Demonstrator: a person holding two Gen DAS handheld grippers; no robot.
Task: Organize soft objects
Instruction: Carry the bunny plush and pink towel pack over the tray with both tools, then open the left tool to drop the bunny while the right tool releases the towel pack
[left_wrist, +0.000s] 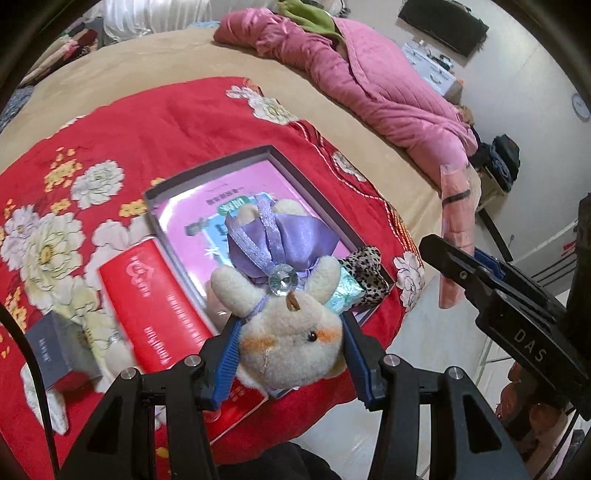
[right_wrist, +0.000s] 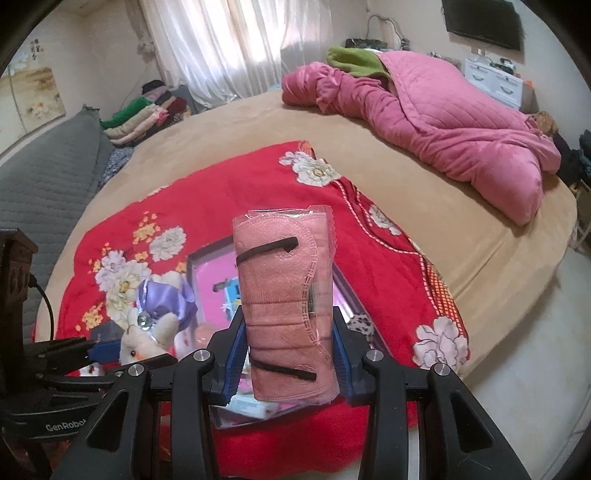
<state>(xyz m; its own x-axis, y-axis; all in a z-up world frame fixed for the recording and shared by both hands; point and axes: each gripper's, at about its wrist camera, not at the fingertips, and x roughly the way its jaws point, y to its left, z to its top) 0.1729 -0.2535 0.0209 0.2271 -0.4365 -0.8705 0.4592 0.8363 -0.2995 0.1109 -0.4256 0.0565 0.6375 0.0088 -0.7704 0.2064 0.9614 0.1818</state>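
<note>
Left gripper (left_wrist: 290, 354): jaws clamped on a plush bunny (left_wrist: 291, 347) by the head, blue pads pressing both cheeks. Its body points away from me: purple satin dress (left_wrist: 280, 240), clear gem (left_wrist: 282, 282) at the neck, arms spread. It hangs over the near corner of an open grey box (left_wrist: 207, 173) lying on the red floral blanket (left_wrist: 155, 122).

Box contents: pink printed sheet (left_wrist: 192, 221) on the bottom, leopard-print soft item (left_wrist: 367, 266) in the right corner, something shiny and pale blue (left_wrist: 345, 293) just beside it. Whether the bunny's feet touch the sheet, I can't tell.

A red booklet (left_wrist: 159, 302) lies against the box's left side. A small grey carton (left_wrist: 59, 350) sits further left on the blanket.

Right gripper (right_wrist: 290, 354): jaws clamped on a pink face mask (right_wrist: 280, 306) sealed in a clear wrapper, black ear loops visible, held upright between the pads. It's above the same box (right_wrist: 199, 258), right of the bunny (right_wrist: 147, 343). In the left wrist view the mask (left_wrist: 456, 236) shows at the right, off the bed edge.

Blanket sits on a tan bed (right_wrist: 229, 133). A crumpled pink quilt (right_wrist: 443, 125) is at the far side, well apart from the box. Folded clothes (right_wrist: 147, 114) are stacked beyond the bed near the white curtain (right_wrist: 229, 44).
</note>
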